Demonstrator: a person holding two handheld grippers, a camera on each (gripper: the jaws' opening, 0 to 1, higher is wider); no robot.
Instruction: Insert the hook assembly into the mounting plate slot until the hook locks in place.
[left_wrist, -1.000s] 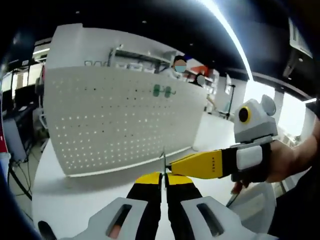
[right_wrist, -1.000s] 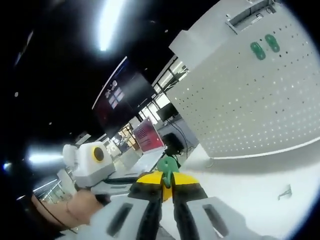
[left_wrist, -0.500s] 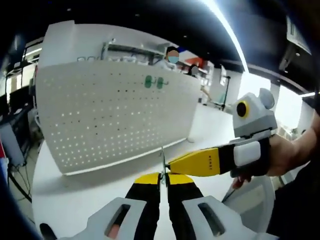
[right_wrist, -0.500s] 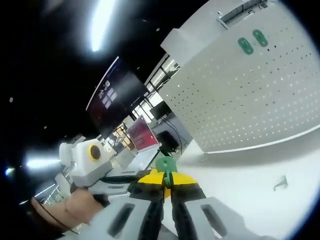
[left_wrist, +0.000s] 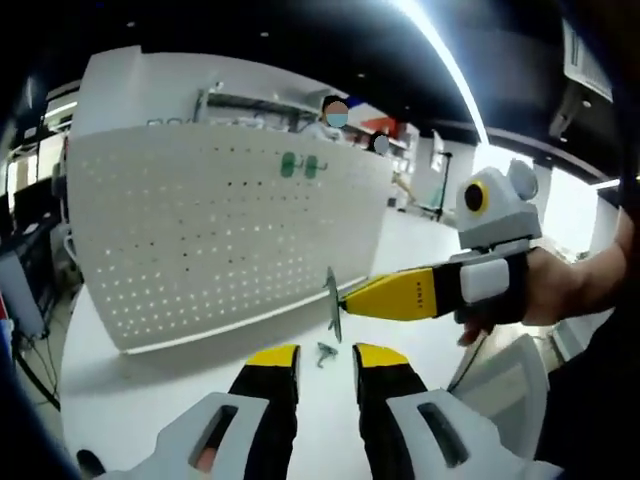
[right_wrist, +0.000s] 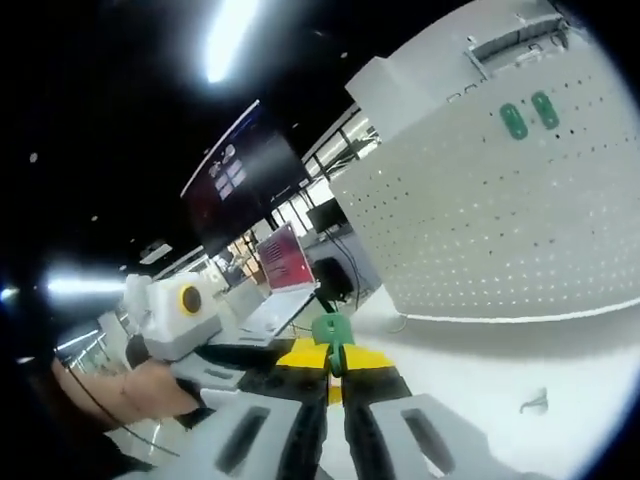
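A: In the left gripper view, the left gripper (left_wrist: 325, 365) is seen spread apart, a clear gap between its yellow-tipped jaws and nothing held.

B: And through that gap, at about 6 o'clock, a small metal hook (left_wrist: 325, 352) is seen lying loose on the white table (left_wrist: 150, 400).

A: The right gripper (left_wrist: 340, 300) is brought in from 3 o'clock, held by a hand (left_wrist: 575, 295). A thin green plate (left_wrist: 332, 303) is pinched edge-on at its yellow tips, just above the hook on the table.

B: In the right gripper view the same piece is shown as a green plate (right_wrist: 331, 333) clamped at 6 o'clock, the right gripper (right_wrist: 333, 362) closed tight on it.

A: The left gripper (right_wrist: 250, 365) is seen there at 8 o'clock, just beside the right one.

B: The small hook (right_wrist: 535, 402) is picked out at 4 o'clock on the table (right_wrist: 480, 370), well apart from the jaws.

A: Behind it all a white pegboard (left_wrist: 220, 230) is stood upright at 10 o'clock, with two green pieces (left_wrist: 298, 166) fixed near its top edge.

B: The pegboard (right_wrist: 520, 220) is caught at 2 o'clock here, the green pieces (right_wrist: 528, 114) high on it.
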